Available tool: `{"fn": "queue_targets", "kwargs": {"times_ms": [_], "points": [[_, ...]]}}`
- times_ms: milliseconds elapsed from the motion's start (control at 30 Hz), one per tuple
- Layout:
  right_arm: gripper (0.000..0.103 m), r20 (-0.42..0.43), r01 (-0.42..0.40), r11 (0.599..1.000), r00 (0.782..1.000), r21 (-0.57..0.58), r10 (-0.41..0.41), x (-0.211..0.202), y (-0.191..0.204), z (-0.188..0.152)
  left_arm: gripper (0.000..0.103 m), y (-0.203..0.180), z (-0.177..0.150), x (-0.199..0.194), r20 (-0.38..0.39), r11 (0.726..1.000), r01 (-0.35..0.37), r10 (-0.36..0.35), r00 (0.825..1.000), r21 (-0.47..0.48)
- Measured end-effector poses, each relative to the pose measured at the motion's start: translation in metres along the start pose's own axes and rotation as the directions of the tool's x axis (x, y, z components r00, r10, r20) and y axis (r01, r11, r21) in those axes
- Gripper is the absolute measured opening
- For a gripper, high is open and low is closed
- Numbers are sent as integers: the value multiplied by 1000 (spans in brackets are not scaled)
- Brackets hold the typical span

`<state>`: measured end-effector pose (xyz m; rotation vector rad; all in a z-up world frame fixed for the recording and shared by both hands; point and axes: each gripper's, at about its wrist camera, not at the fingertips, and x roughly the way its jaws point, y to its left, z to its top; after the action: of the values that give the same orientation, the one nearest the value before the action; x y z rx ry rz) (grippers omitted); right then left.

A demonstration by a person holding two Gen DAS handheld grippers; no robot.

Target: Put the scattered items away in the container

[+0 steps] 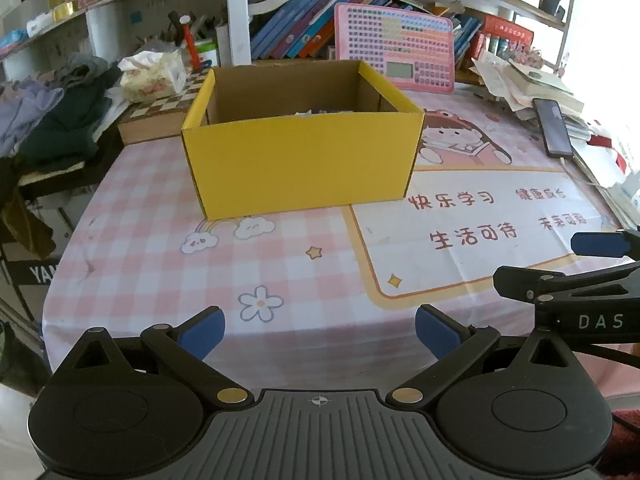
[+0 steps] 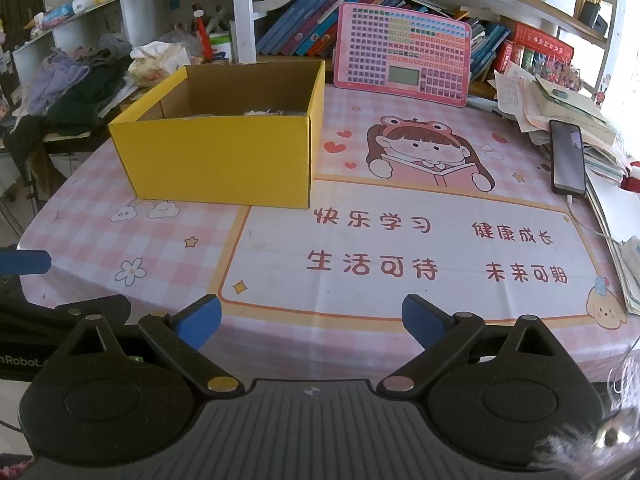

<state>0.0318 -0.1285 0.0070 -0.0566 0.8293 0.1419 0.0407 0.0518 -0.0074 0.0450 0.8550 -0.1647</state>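
Both grippers hang spread wide and empty at the near edge of the bench, which wears a pink checked cloth printed with a cartoon girl. The left gripper has its 2 blue-padded fingers far apart with nothing between them; the right gripper stands the same, released. In the left wrist view the right gripper shows again at the right edge, cut off by the frame, so only 1 blue pad and some black linkage can be seen. The yellow cardboard box sits ahead of the left gripper and ahead and to the left of the right gripper, open-topped. Its high front wall hides nearly all the inside; only a sliver of pale and dark contents peeks over the rim toward the far right corner, too little to identify. Beyond the box a pink keyboard-like learning board leans against a row of books. Far to the right of the right gripper, a dark phone rests on a stack of papers, a white cable trailing from it. A heap of clothes lies far left, partly cut off.
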Motion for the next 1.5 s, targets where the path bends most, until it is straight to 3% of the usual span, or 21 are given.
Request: {"fn": "queue_targets", "kwargs": {"times_ms": [1500], "points": [[98, -28, 1, 1000, 1000, 3, -1, 6, -4, -1, 103, -1, 2, 6, -29, 1000, 14, -14, 999, -16]]}}
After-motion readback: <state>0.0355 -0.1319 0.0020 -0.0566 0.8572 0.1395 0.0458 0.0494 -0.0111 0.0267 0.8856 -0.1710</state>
